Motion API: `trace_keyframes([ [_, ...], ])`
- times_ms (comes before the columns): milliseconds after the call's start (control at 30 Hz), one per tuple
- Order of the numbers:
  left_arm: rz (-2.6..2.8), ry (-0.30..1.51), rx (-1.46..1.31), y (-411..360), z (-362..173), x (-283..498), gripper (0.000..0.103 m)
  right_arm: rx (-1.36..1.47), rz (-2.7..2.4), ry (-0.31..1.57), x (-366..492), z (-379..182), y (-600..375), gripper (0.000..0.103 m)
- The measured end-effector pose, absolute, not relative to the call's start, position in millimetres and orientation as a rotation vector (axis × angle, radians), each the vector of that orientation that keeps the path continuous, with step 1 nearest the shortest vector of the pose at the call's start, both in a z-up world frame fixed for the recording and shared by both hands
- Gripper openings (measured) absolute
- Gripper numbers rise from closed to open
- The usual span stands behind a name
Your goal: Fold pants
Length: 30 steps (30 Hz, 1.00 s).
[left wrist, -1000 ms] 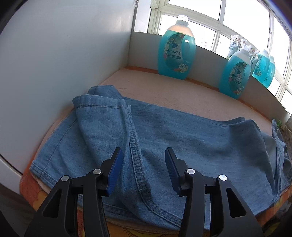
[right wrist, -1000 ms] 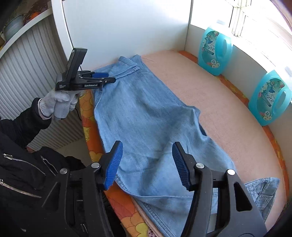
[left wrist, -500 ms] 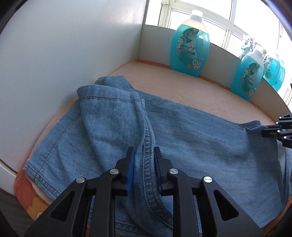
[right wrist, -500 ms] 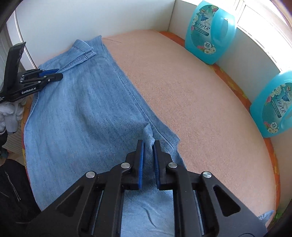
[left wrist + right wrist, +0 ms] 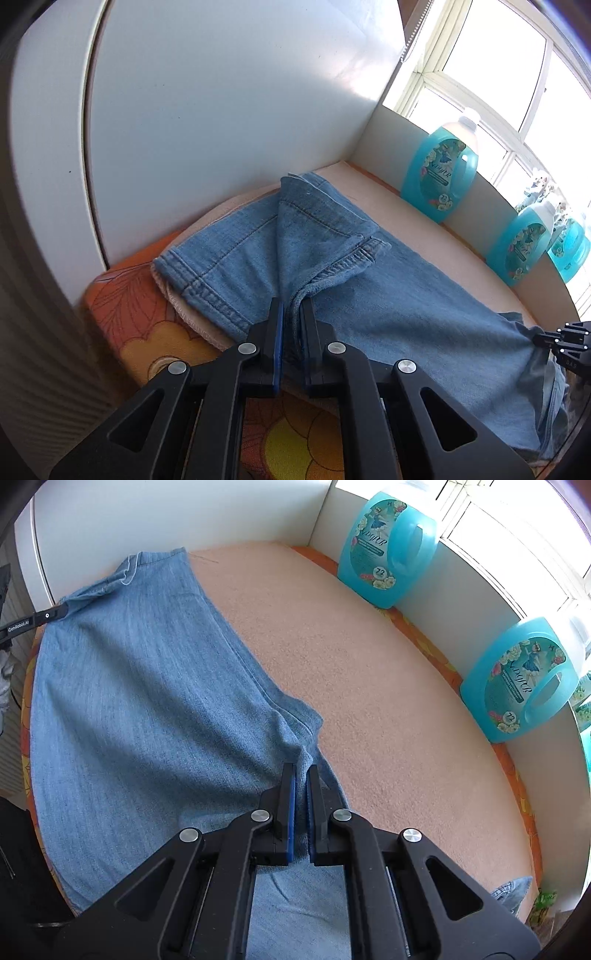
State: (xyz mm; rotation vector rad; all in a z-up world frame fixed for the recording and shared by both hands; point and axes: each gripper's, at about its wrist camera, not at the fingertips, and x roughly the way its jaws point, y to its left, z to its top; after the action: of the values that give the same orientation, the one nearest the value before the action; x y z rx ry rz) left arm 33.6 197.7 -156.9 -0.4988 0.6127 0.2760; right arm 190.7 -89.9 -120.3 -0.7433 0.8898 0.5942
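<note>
White panels wall in my peach-covered table [image 5: 388, 709], and the pants [image 5: 140, 701] lie flat along its near side. On the left, my left gripper [image 5: 291, 332] is clamped on a bunched denim seam at the hem end, where a leg corner is flipped over. On the right, my right gripper [image 5: 301, 805] pinches a raised ridge of denim at the pants' far edge. Turquoise detergent bottles [image 5: 388, 550] line the far-right window ledge.

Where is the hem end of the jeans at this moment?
In the left wrist view the hem end of the jeans lies at centre left, near the white wall panel, on the peach mat; the left gripper pinches a fold there.
</note>
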Motion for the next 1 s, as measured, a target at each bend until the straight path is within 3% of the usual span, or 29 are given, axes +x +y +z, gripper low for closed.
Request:
trace_keyframes([
  [100,0.307,0.614,-0.459,196,-152,30,0.011,-0.770,0.598,0.884,188,-118,-83,0.005],
  [167,0.325,0.600,-0.442,197,-147,29,0.022,-0.776,0.618,0.875,186,-113,-77,0.005],
  [200,0.325,0.597,-0.429,196,-145,30,0.035,-0.779,0.621,0.871,186,-111,-74,0.008],
  [233,0.310,0.600,-0.412,195,-143,33,0.045,-0.779,0.628,0.875,187,-110,-72,0.019],
  [300,0.270,0.607,-0.379,190,-141,40,0.047,-0.781,0.635,0.889,188,-115,-69,0.038],
  [333,0.252,0.623,-0.352,185,-141,45,0.047,-0.786,0.629,0.896,190,-118,-69,0.043],
  [400,0.240,0.658,-0.273,176,-143,56,0.047,-0.779,0.614,0.916,193,-126,-72,0.043],
  [467,0.251,0.694,-0.210,171,-148,69,0.047,-0.733,0.623,0.951,198,-131,-76,0.043],
  [500,0.263,0.716,-0.194,172,-152,74,0.047,-0.712,0.629,0.964,199,-132,-78,0.033],
  [533,0.257,0.731,-0.184,173,-155,80,0.047,-0.700,0.631,0.973,199,-134,-79,0.014],
  [567,0.250,0.728,-0.175,174,-157,83,0.043,-0.693,0.631,0.971,197,-134,-79,0.009],
  [600,0.258,0.716,-0.189,179,-157,83,0.023,-0.692,0.630,0.958,194,-133,-79,0.009],
  [633,0.265,0.704,-0.248,188,-158,81,0.010,-0.696,0.627,0.944,191,-131,-79,0.007],
  [733,0.290,0.609,-0.501,219,-156,54,0.010,-0.695,0.620,0.917,185,-127,-81,0.005],
  [1000,0.425,0.578,-0.543,227,-159,24,0.010,-0.703,0.588,0.906,184,-126,-83,0.004],
])
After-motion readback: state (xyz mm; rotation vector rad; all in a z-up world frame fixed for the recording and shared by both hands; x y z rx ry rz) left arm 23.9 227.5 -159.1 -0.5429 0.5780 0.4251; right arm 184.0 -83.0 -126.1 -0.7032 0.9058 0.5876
